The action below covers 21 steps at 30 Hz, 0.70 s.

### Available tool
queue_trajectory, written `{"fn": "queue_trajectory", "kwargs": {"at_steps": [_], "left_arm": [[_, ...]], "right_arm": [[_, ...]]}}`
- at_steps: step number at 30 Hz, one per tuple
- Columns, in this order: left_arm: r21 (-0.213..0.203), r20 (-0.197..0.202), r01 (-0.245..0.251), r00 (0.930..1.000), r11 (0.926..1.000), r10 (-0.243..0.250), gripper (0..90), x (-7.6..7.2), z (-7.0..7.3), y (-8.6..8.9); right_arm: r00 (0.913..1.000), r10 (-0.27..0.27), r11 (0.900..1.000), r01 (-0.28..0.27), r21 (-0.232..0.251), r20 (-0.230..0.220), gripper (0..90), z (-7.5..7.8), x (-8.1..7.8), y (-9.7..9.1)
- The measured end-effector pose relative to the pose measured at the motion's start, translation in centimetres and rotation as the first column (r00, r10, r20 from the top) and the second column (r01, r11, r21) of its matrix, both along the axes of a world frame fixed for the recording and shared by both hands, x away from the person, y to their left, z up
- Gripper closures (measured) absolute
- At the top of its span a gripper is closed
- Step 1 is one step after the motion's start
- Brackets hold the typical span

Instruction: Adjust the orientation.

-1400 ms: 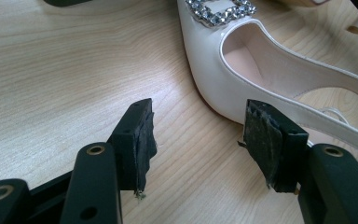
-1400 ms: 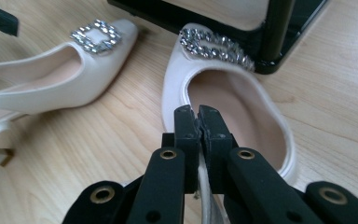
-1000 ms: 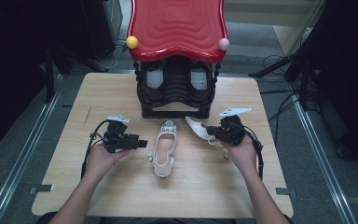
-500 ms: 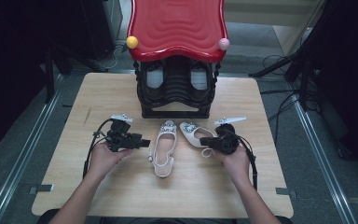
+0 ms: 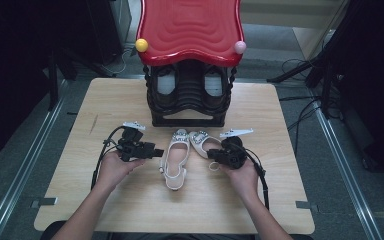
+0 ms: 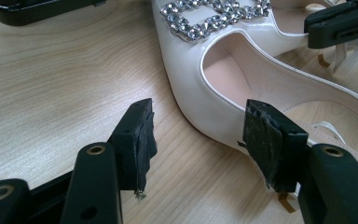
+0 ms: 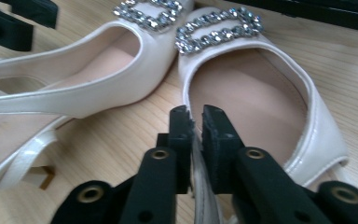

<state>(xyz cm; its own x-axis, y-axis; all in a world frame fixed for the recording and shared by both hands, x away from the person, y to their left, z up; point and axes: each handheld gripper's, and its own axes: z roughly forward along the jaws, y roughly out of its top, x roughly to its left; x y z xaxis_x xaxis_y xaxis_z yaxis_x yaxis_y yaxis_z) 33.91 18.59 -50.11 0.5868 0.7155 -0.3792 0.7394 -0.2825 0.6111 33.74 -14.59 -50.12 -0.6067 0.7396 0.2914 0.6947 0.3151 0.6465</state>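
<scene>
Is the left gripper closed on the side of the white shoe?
No: in the left gripper view the left gripper stands open, one pad on the bare table, the other beside the white shoe.

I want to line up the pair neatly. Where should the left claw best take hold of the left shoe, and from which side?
Probably the side wall beside the foot opening of the left shoe, approached from its outer, left side. The left claw stands open there, and the thin upright edge fits between its pads. The strap looks too floppy.

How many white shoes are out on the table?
2. One shoe lies mid-table beside the left gripper; the other shoe lies right of it, its side in the right gripper. The rack behind may hide more.
</scene>
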Motion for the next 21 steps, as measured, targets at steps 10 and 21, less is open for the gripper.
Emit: {"fn": "queue_trajectory", "kwargs": {"at_steps": [10, 21], "left_arm": [[-0.003, 0.005, -0.004, 1.0, 1.0, 0.004, 43.2, 0.0, 0.1, 0.1], [-0.004, 0.003, -0.01, 0.9999, 0.9999, 0.01, 43.3, 0.1, 0.0, 0.1]], "right_arm": [[0.9968, 0.024, 0.9949, -0.031, 0.096, 0.076, 84.9, 3.0, -0.6, -3.3], [0.9973, -0.052, 0.9983, 0.051, 0.029, 0.051, 90.0, 1.9, 1.4, -8.0]]}}
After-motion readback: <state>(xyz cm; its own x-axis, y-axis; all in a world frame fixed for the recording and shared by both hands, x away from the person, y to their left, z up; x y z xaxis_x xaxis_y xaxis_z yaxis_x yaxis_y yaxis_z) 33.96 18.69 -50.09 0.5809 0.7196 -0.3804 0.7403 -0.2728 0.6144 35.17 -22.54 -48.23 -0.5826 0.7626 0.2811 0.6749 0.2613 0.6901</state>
